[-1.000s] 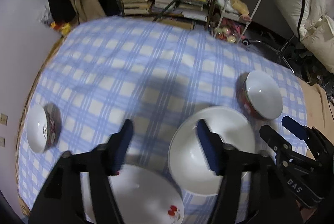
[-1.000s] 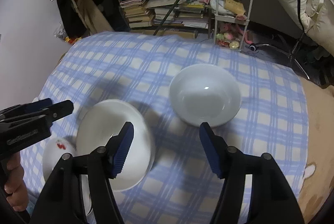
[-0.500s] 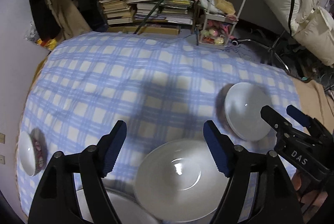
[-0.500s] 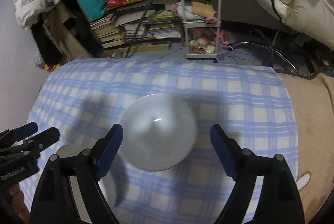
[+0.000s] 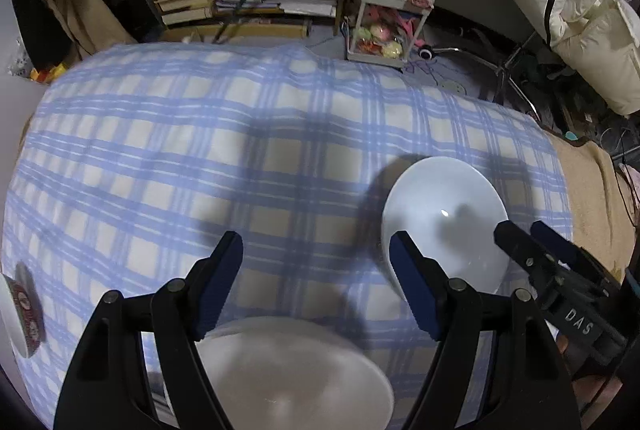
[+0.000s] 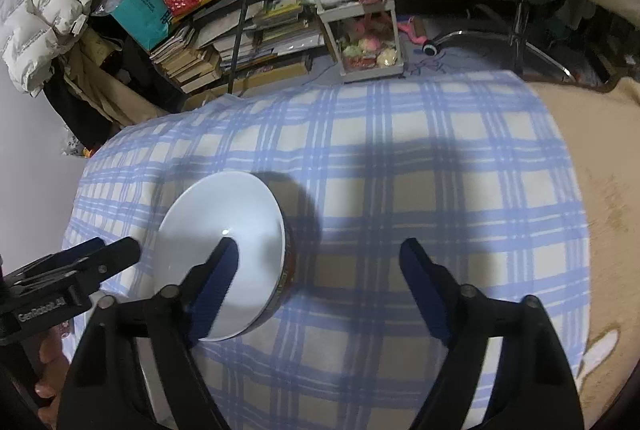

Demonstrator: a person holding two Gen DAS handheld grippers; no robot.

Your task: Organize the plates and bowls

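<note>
Both tools stand apart, gripping nothing. The left tool (image 5: 316, 274) hangs above a large white ceramic plate (image 5: 288, 370) on the blue-checked tabletop (image 5: 200, 149). The right tool (image 6: 320, 282), its jaws just narrowing, straddles the rim of a white red-patterned bowl (image 6: 224, 238).

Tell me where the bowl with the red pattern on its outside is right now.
The red-patterned bowl sits on the checked cloth, left of centre in the right wrist view, partly between the right gripper's open fingers, with the left gripper just to its left.
</note>
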